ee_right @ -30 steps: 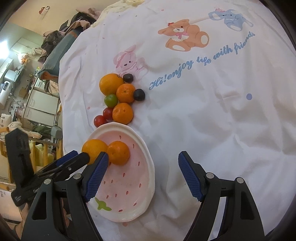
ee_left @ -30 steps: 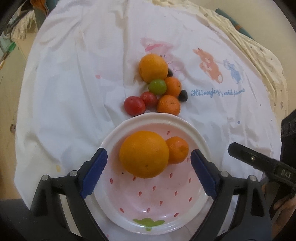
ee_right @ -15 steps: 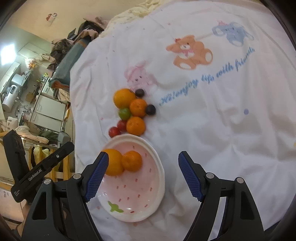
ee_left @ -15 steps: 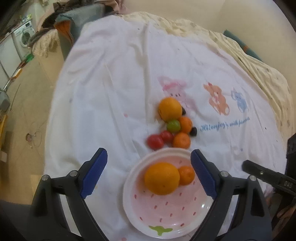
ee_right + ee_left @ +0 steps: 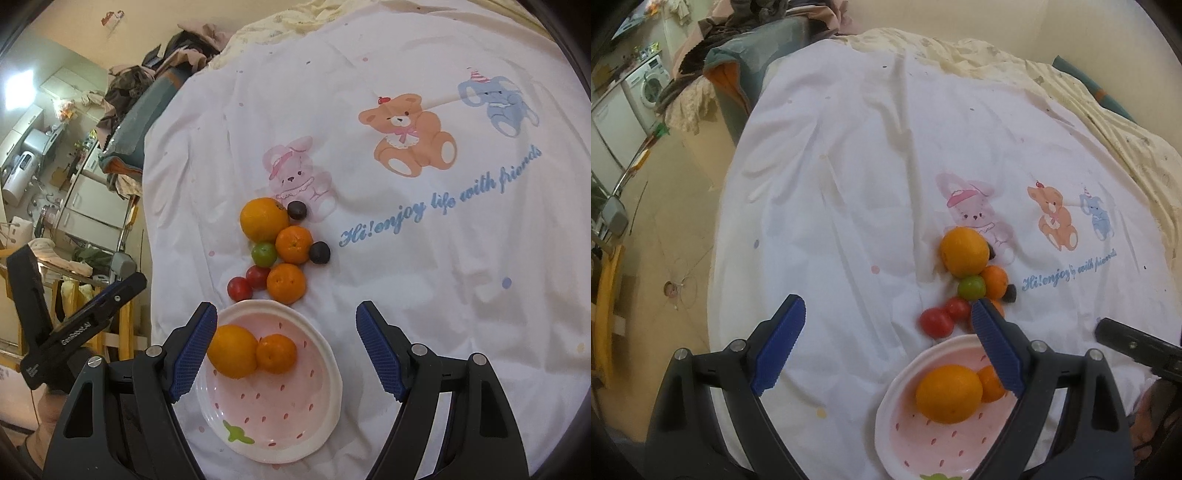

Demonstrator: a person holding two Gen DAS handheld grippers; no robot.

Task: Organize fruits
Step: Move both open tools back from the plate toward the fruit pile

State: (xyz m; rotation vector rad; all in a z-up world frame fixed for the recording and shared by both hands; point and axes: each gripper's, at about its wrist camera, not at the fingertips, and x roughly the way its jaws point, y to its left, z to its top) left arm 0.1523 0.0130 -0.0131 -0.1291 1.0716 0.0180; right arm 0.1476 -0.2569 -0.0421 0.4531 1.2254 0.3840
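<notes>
Both grippers spread wide, empty — left gripper (image 5: 886, 347), right gripper (image 5: 286, 350) above plate (image 5: 325, 417).

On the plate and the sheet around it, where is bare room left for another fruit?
The plate is bare toward its near, green-leaf side; the large orange and tangerine fill its far left. The sheet right of it lies open under the blue lettering. Crowded just beyond its far rim: the fruit cluster.

Large orange (image 5: 232, 352) touching mandarin (image 5: 276, 352) in strawberry plate (image 5: 325, 373), mixed fruits (image 5: 280, 245) clustered beyond
</notes>
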